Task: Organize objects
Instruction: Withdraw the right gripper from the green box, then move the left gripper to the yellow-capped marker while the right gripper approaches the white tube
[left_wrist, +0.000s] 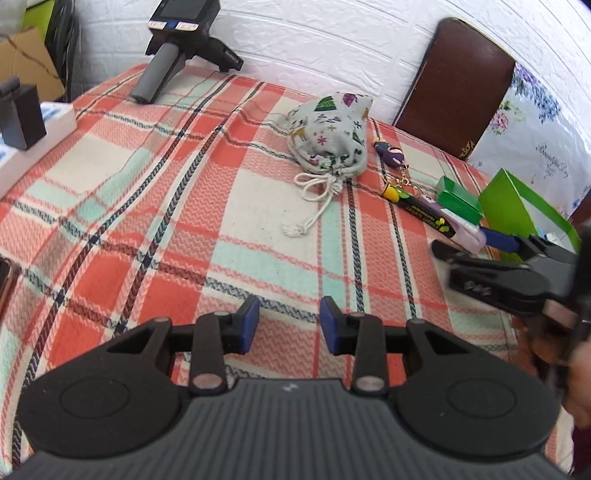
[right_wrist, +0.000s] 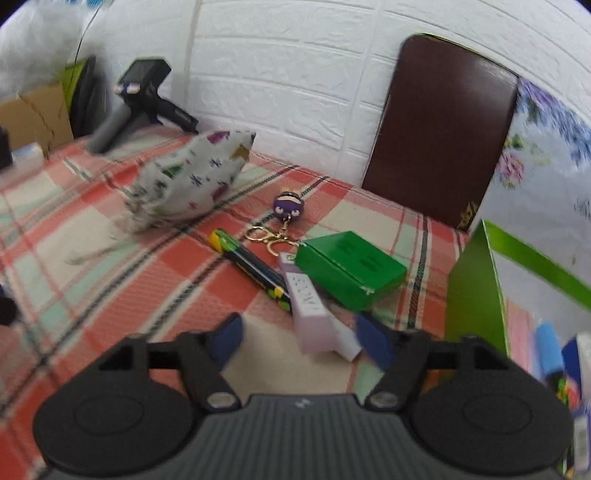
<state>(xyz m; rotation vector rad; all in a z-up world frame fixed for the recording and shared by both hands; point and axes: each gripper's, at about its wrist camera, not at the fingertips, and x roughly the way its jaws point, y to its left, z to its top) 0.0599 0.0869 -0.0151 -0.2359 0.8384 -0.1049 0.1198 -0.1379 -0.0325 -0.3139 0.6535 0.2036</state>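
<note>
On the plaid tablecloth lie a printed drawstring pouch, a purple keychain, a black and yellow pen, a green box and a lilac box. My left gripper is open over bare cloth, well short of the pouch. My right gripper comes in from the right. In the right wrist view my right gripper is open, with the near end of the lilac box between its fingers; the left pad stands clear of it. Behind lie the pen, green box, keychain and pouch.
An open green paper bag stands at the right with a blue marker and other items inside. A black handheld device rests at the back left, a white box at the left edge. A brown chair back leans against the white wall.
</note>
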